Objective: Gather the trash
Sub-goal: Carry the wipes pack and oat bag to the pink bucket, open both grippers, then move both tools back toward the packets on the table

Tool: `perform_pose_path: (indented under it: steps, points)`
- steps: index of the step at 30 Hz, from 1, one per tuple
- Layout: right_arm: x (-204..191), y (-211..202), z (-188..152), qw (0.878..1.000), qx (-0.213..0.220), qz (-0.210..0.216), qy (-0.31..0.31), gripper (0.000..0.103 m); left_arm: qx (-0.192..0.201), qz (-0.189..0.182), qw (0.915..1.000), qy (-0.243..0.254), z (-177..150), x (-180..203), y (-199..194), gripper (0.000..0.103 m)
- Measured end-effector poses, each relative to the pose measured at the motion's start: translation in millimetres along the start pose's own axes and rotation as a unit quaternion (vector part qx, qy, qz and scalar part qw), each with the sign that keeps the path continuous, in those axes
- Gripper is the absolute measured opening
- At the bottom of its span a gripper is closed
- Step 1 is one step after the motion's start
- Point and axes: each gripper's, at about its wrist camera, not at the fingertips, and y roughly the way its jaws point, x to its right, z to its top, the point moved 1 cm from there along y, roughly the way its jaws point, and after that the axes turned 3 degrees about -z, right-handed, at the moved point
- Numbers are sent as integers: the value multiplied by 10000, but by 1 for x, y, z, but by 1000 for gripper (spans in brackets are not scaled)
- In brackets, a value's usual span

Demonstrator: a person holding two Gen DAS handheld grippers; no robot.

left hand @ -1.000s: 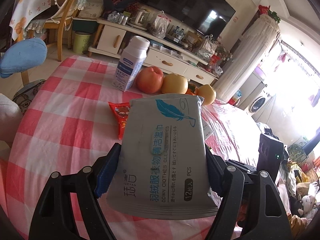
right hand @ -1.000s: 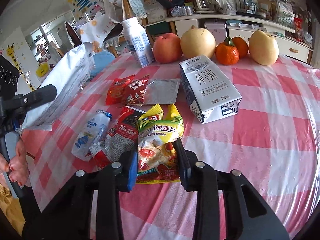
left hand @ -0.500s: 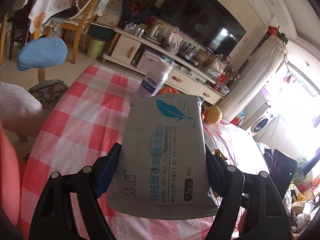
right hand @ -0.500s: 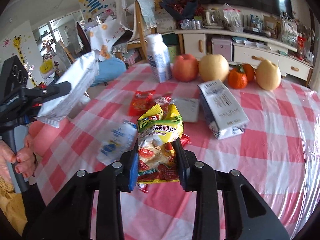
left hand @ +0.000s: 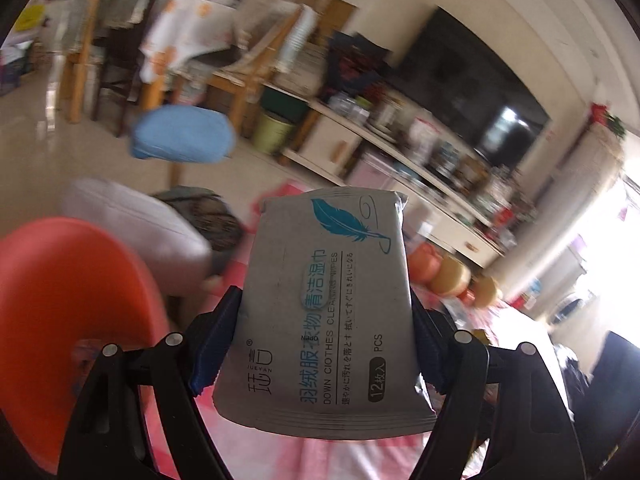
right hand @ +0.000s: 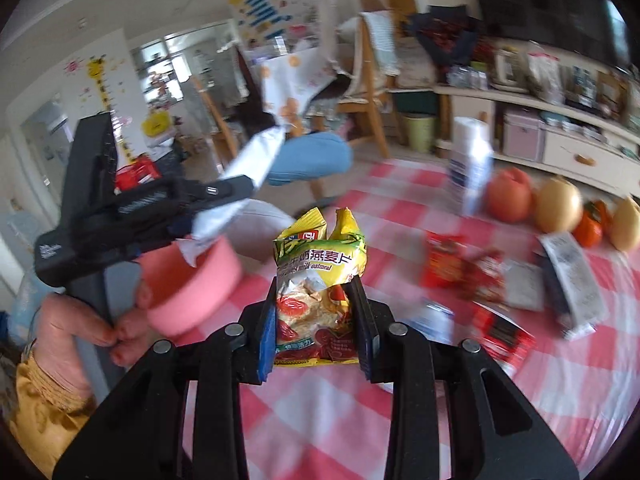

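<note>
My left gripper (left hand: 322, 344) is shut on a grey pack of cleaning wipes (left hand: 328, 312), held upright between its blue pads. An orange-pink bin (left hand: 60, 312) fills the lower left of the left wrist view. My right gripper (right hand: 318, 328) is shut on a yellow oatmeal packet (right hand: 320, 276), lifted above the checked table (right hand: 320, 420). In the right wrist view the left gripper (right hand: 208, 208) hangs over the pink bin (right hand: 192, 284) at the table's left edge, with the wipes pack (right hand: 248, 168) sticking up from it. A person's hand (right hand: 80, 320) grips its handle.
On the table to the right lie red wrappers (right hand: 460, 268), a milk carton (right hand: 572, 284) and a small blurred bottle (right hand: 432, 316). A white bottle (right hand: 470, 168), an apple (right hand: 510, 196) and pears stand at the back. A blue stool (left hand: 182, 134) is beyond the bin.
Both grippers swung left and upward away from the table's middle toward the pink bin, each still holding its packet. The bin has come into both views.
</note>
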Motion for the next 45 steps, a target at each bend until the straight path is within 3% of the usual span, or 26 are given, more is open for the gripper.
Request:
perform_pose_path:
  steps: [6,12,16,20,23,30,37,45]
  points:
    - [-65,33,27,9981,-47,431,-444,34,308,771,9949,-569,16,-56,-25,77]
    - [-116,66,37,9946,-187,744,-695,34,457,1386,9828,-1136,25,-109,-47,77]
    - [-140,90,42,9927,-304,904,-735,34,459,1793,9700,-1575,25,-142,-55,78]
    - [-155,111,44,9912,-425,958,-803,40,465,1983,9622,-1811,25,-157,-57,80]
    - [-149,117,41,9943,-436,783,-575,73,553,2176,9593,-1710,28,-159,-59,84]
    - [-111,88,25,9985,-242,366,-323,84,869,2365,9588,-1308,27,-143,-62,91]
    - [-77,65,2,9991,-245,-162,-310,85,1320,2079,9687,-321,28,-103,-57,94]
    - [-48,38,-21,9982,-290,-480,-234,93,1158,1640,9791,324,22,-61,-33,94]
